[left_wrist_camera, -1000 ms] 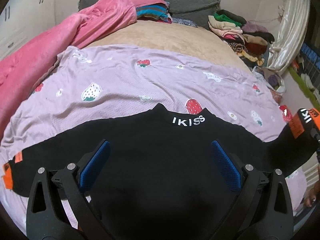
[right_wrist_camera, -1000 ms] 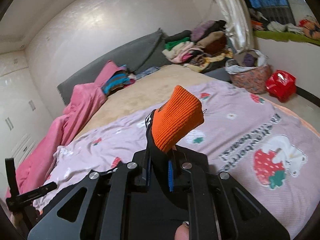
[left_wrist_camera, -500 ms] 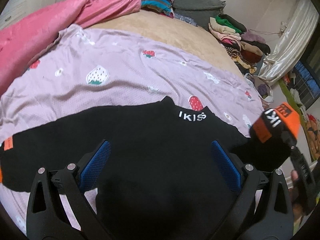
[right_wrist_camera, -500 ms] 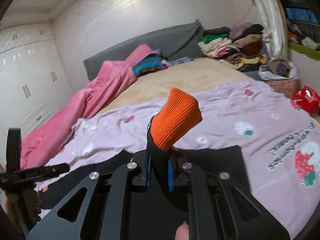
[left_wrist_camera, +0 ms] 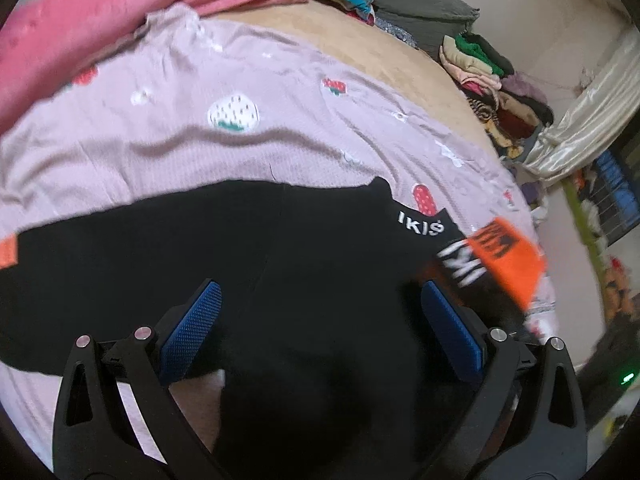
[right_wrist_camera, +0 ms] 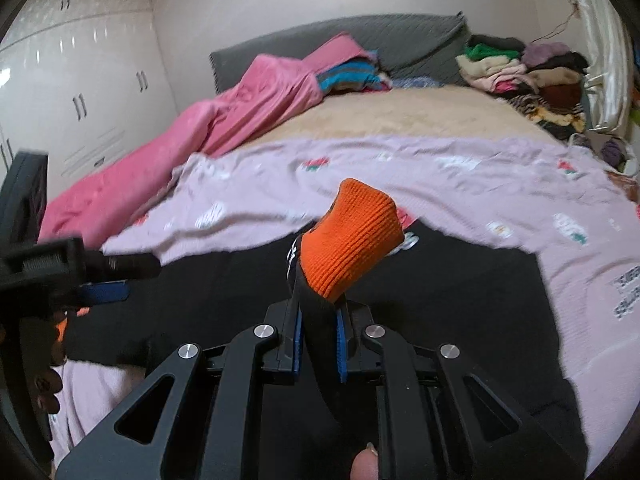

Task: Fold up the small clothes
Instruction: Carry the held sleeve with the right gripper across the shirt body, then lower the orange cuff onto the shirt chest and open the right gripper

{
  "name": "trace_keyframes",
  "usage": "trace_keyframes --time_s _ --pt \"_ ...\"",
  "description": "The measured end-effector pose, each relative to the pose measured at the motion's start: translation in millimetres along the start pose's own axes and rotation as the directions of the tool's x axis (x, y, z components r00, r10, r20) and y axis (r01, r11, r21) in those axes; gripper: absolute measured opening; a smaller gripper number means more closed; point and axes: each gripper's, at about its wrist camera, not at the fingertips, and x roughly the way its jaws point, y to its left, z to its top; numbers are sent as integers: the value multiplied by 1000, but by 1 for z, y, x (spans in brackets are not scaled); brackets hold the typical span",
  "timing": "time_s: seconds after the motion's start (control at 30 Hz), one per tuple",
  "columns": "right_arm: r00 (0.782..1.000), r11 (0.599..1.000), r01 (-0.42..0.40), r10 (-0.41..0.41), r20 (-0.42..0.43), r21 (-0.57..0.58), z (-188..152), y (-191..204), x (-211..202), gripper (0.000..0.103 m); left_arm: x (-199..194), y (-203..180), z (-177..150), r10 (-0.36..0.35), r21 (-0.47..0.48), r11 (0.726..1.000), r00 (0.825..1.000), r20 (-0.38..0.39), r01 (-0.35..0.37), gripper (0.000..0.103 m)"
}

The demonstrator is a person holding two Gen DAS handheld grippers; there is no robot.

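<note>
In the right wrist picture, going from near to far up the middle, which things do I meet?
Right gripper → orange cuff → lilac sheet → beige blanket → grey headboard.

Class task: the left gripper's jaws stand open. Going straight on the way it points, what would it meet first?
Most likely the black sweater lying spread between the left gripper fingers; depth is unclear.

Left gripper (left_wrist_camera: 318,330) jaws spread wide, angled downward; right gripper (right_wrist_camera: 318,338) jaws opening, narrow gap
</note>
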Motion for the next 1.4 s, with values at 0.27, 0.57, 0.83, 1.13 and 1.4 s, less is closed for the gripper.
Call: trace_keyframes --time_s 0.27,0.57,0.83,1.13,1.4 --pt "989 992 -114 108 -102 -50 -30 22 6 46 22 8 -12 -101 -59 993 993 -57 98 94" --pt "974 982 -185 177 -144 -46 -53 6 -37 59 46 4 -39 -115 -33 993 985 -130 112 77" --pt "997 997 -29 34 -69 77 -46 -63 -67 59 55 -14 -43 -85 46 995 991 -107 90 8" --pt "990 978 137 -138 -9 154 -28 -128 -85 59 -6 -56 -24 -97 241 968 990 102 70 6" --pt "972 960 234 -229 -51 152 -22 -137 -68 59 26 -28 -32 16 214 977 1000 23 -21 12"
